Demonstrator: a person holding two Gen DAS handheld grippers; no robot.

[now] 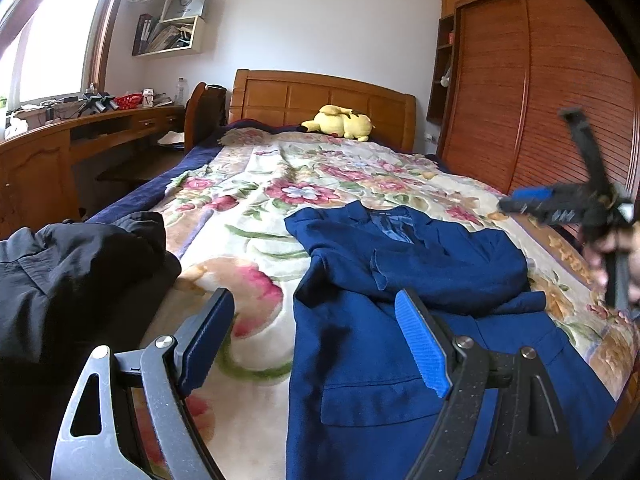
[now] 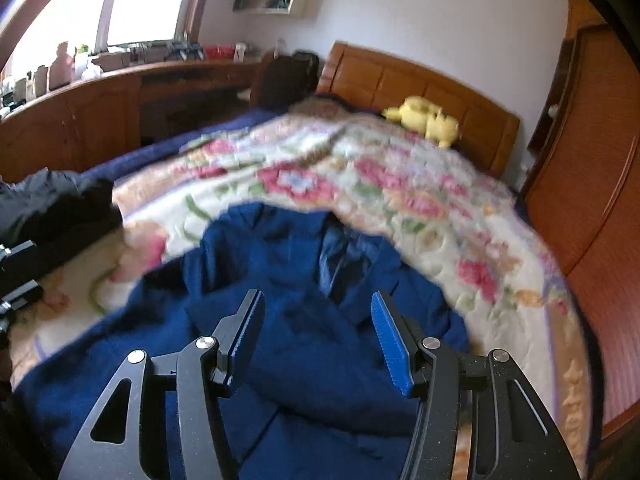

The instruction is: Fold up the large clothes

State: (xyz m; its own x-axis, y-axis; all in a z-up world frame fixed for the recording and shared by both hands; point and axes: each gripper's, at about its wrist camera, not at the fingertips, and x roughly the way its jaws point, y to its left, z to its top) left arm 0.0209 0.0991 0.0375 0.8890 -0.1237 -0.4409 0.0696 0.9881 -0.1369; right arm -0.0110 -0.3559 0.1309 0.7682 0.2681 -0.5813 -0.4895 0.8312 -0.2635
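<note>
Left wrist view. Left gripper [image 1: 316, 340] low in frame, its fingers [image 1: 422, 346] spread wide and released, nothing between them. Under and ahead of it: a blue jacket [image 1: 400, 280] lying on the floral blanket [image 1: 248, 208] of the bed, collar toward the headboard [image 1: 320, 100], one sleeve folded across the chest. The right-hand finger hangs over the jacket's lower front; the left-hand finger hangs over bare blanket just beside the jacket's edge. Whether either touches the cloth, cannot tell. A black garment [image 1: 76, 264] heaped at the left, apart from the jacket. Yellow plush toy [image 1: 340, 122] against the headboard. Wooden surface [image 1: 80, 128] with clutter under the window at left; wardrobe [image 1: 540, 100] at right. Right gripper [image 1: 516, 204] shows at the right edge, blurred, a hand [image 1: 612, 256] around its handle, above the blanket beyond the jacket's right side; its finger state is not readable here.

Right wrist view. Picture smeared. Right gripper [image 2: 318, 336] over the middle of the blue jacket [image 2: 280, 264], fingers [image 2: 390, 340] parted and released, gap empty, the jacket's folded sleeve visible through it. Collar ahead of the fingers. Black garment [image 2: 56, 204] at left. Plush toy [image 2: 426, 120] by the headboard [image 2: 400, 80].
</note>
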